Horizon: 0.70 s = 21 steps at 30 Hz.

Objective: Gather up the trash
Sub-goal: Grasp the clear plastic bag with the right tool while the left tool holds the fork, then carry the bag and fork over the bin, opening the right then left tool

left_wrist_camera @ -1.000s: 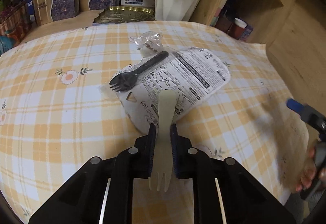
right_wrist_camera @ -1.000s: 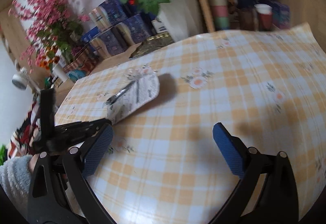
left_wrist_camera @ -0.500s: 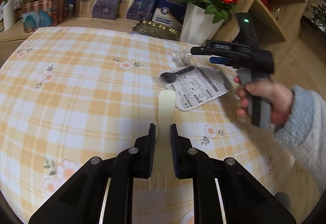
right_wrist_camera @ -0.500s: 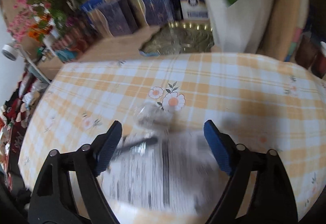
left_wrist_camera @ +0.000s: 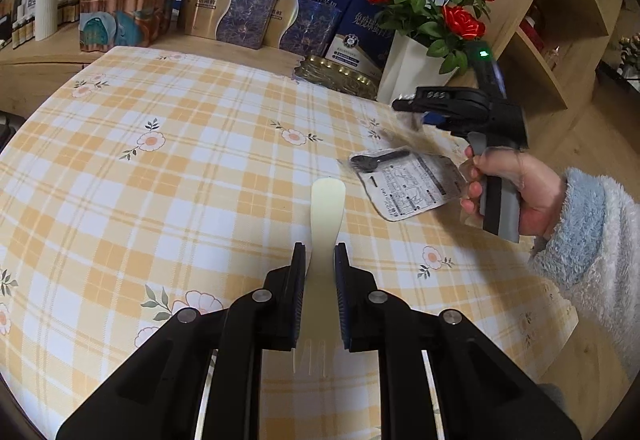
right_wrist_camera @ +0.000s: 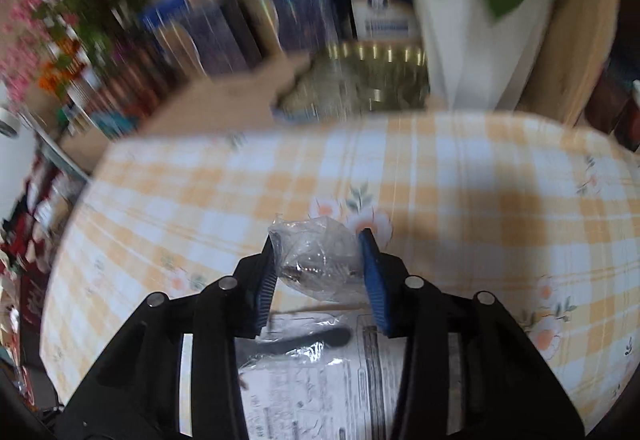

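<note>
nearest in the left wrist view, the left gripper (left_wrist_camera: pixel 320 260) is clamped narrow on a pale disposable fork (left_wrist_camera: pixel 322 236), tines back toward the camera, handle poking out over the checked tablecloth (left_wrist_camera: pixel 160 200). in the right wrist view, the right gripper (right_wrist_camera: pixel 320 264) has its jaws closing around a crumpled clear plastic wrapper (right_wrist_camera: pixel 316 260), which sits between the blue pads (right_wrist_camera: pixel 370 272) and seems to touch both. just under that gripper lies a printed flat packet (right_wrist_camera: pixel 320 388) with a black plastic fork (right_wrist_camera: pixel 304 340) on it, both still on the table. further back stand a gold tray (left_wrist_camera: pixel 340 74), a white vase of red roses (left_wrist_camera: pixel 404 68) and gift boxes (left_wrist_camera: pixel 232 14).

the risk, as i judge it: the wrapper is soft and springy, so it could squash and slip out, or the grip may catch only a loose fold. the right view is blurred, so the hold is hard to confirm. the black fork could roll off the packet if that gets nudged.
</note>
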{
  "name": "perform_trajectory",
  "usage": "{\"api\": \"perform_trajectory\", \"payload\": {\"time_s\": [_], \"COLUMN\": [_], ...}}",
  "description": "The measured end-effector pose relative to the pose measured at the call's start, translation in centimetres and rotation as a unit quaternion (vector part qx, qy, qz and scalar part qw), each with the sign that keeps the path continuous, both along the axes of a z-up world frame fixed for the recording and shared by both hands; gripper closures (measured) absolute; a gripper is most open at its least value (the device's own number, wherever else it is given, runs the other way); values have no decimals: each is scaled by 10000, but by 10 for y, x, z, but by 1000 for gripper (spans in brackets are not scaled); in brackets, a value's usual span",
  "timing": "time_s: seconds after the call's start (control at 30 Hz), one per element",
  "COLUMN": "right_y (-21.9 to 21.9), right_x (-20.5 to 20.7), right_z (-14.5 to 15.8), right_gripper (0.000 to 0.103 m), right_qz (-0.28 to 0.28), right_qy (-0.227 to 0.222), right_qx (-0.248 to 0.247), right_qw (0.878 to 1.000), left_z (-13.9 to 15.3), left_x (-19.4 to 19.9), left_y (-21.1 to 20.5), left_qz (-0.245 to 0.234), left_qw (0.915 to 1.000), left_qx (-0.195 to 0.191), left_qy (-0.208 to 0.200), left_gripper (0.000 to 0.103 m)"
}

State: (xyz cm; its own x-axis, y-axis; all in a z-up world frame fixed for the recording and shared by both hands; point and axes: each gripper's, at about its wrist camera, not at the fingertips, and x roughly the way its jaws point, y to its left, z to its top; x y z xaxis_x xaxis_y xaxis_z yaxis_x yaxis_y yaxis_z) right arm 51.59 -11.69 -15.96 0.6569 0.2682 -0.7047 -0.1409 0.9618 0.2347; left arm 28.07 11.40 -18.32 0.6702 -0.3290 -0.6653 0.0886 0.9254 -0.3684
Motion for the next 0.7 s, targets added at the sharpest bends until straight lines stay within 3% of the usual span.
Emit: {"api": "perform_trajectory", "payload": {"time_s": [0.13,0.37,0.7], "right_y": [-12,-38,-52], "right_x": [-35,-140,-313], "right_z": [24,43,23], "right_gripper": [61,61,61], "right_qz": [56,353,716], "right_qy": [-260,-414,-478], "right_qx": [195,535,328], "right_qw": [9995,9971,9957], "left_z": [8,25,37], "left_x": [-10,-48,-122], "left_y": [-8,-30,-66], "left_qz": [-82,-329,-768], "left_qw": [10000,9993,9967], "left_qx": [-5,25,122], "left_qy": [-53,-149,-250], "left_gripper": [89,88,88]}}
